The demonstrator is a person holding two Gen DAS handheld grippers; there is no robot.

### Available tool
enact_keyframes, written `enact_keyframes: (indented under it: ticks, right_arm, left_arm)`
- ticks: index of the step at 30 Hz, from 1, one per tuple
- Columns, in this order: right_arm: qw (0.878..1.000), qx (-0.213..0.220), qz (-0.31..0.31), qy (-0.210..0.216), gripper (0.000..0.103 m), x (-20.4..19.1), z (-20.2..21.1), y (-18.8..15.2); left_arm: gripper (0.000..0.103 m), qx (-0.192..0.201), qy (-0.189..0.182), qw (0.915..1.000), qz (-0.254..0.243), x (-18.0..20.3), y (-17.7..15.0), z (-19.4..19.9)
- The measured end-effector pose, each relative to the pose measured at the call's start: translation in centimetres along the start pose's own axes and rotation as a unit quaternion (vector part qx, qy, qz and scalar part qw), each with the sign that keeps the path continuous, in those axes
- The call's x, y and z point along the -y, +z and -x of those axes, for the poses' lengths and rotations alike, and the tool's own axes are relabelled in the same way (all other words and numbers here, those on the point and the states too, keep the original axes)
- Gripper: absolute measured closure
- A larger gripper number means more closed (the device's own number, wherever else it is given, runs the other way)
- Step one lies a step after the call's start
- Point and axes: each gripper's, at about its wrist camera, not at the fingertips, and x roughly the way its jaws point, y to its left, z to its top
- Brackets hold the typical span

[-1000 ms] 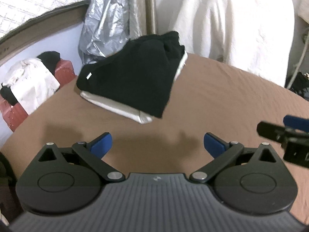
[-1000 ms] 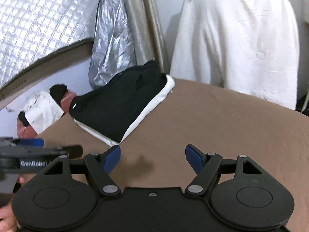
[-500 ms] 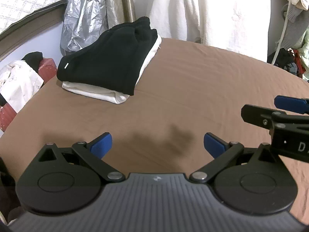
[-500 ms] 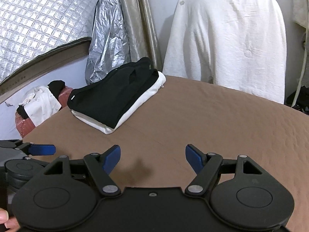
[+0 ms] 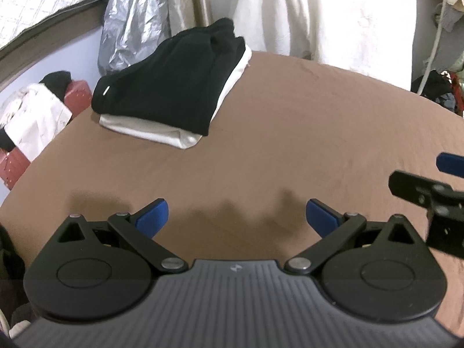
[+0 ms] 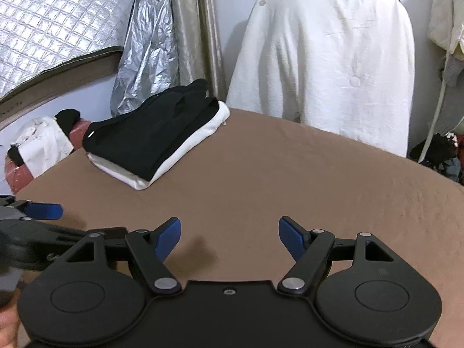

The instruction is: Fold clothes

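My left gripper and right gripper gape empty. The folded black garment sits stacked on the white one at eleven o'clock, leaving the brown bed free.

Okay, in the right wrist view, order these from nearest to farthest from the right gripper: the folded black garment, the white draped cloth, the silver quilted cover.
From the right gripper:
1. Folded black garment, ahead left on the brown surface.
2. White draped cloth, beyond the far edge.
3. Silver quilted cover, far upper left.

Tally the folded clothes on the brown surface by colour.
Black garment: 1
White garment: 1, under the black one
Total: 2
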Motion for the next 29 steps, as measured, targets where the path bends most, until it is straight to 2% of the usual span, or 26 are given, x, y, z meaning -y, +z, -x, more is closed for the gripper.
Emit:
enact_keyframes:
  ticks: [3, 7, 10, 29]
  right_arm:
    - [1.000, -0.006, 0.002, 0.008, 0.024, -0.3, -0.2, -0.2]
    - [1.000, -0.014, 0.017, -0.021, 0.024, -0.7, -0.7, -0.2]
    - [1.000, -0.013, 0.011, -0.023, 0.024, -0.7, -0.6, -0.2]
    - [0.999, -0.014, 0.012, -0.030, 0.024, -2.0, -0.1, -0.8]
  left_arm:
    - [0.000, 0.006, 0.006, 1.0000, -0.004, 0.0, -0.1, 0.2]
    - [0.000, 0.017, 0.007, 0.9997, -0.012, 0.1, -0.2, 0.3]
    - [0.000, 0.022, 0.012, 0.9995, -0.021, 0.4, -0.2, 0.2]
    - [0.000, 0.010, 0.029, 0.9991, -0.028, 0.4, -0.3, -0.4]
